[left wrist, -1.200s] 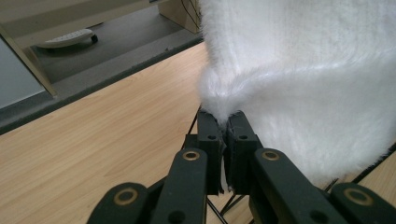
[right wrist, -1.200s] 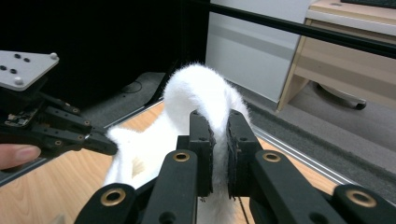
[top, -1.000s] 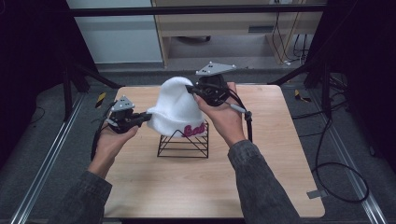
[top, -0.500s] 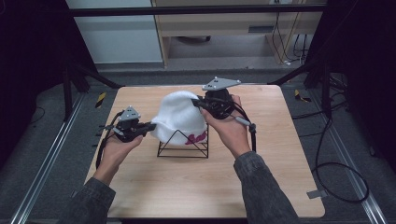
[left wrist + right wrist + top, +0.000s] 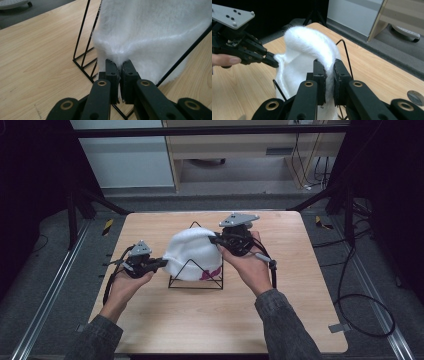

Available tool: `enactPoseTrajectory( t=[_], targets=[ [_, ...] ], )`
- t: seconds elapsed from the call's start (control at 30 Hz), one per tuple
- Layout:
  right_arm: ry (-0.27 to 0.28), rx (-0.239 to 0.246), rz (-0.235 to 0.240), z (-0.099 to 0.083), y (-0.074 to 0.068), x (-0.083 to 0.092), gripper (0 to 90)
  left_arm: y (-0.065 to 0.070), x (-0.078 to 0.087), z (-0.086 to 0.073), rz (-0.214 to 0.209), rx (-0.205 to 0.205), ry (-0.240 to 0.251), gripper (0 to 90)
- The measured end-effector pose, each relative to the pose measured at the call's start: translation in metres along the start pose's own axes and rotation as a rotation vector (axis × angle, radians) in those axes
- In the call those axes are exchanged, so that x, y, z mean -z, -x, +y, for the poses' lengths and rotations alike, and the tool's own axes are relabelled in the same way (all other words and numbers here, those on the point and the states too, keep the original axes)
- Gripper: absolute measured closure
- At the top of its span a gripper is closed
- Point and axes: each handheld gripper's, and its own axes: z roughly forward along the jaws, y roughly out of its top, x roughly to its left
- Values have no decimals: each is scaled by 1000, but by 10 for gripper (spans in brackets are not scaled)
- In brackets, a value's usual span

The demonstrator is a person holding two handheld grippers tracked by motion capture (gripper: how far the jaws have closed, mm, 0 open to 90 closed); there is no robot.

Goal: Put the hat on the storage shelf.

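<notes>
A white fluffy cloth [image 5: 192, 254] with a pink patch at its lower right is draped over a black wire rack [image 5: 196, 282] in the middle of the table. My left gripper [image 5: 161, 263] is shut on the cloth's left edge [image 5: 117, 58], low beside the rack's wires [image 5: 83, 42]. My right gripper [image 5: 214, 239] is shut on the cloth's upper right edge [image 5: 325, 58], above the rack. In the right gripper view the left gripper [image 5: 273, 62] pinches the cloth's far side.
The wooden table [image 5: 300, 310] has free surface in front and to the right of the rack. Cables trail from both grippers over the table. A dark frame and a metal rail [image 5: 47, 295] border the left side.
Both grippers have lowered the white cloth toward me and down over the wire rack. The cloth now sits lower, with the rack's apex showing behind it.
</notes>
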Motion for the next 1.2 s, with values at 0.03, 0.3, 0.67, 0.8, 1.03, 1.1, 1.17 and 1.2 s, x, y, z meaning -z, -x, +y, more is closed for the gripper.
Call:
enactPoseTrajectory(
  t=[0.03, 0.3, 0.67, 0.8, 1.03, 1.1, 1.17, 1.2],
  targets=[
    [1, -1, 2, -2, 0, -1, 830, 0, 0, -1, 0, 0, -2, 858],
    [-27, -5, 24, -14, -3, -2, 826, 2, -5, -8, -1, -17, -29, 858],
    [-51, 5, 43, -25, -10, -6, 813, 2, -7, -19, -5, -13, -43, 858],
    [-57, 5, 43, -27, -10, -5, 804, 2, -6, -20, -6, -17, -43, 858],
    [-57, 7, 46, -30, -12, -4, 799, 2, -7, -25, -10, -8, -45, 858],
    [-57, 7, 48, -30, -12, -5, 794, 2, -7, -26, -10, -7, -44, 858],
    [-61, 4, 46, -31, -12, -5, 789, 2, -8, -27, -9, -11, -48, 858],
    [-61, 4, 45, -31, -12, -6, 778, 2, -9, -28, -10, -10, -50, 858]
  ],
)
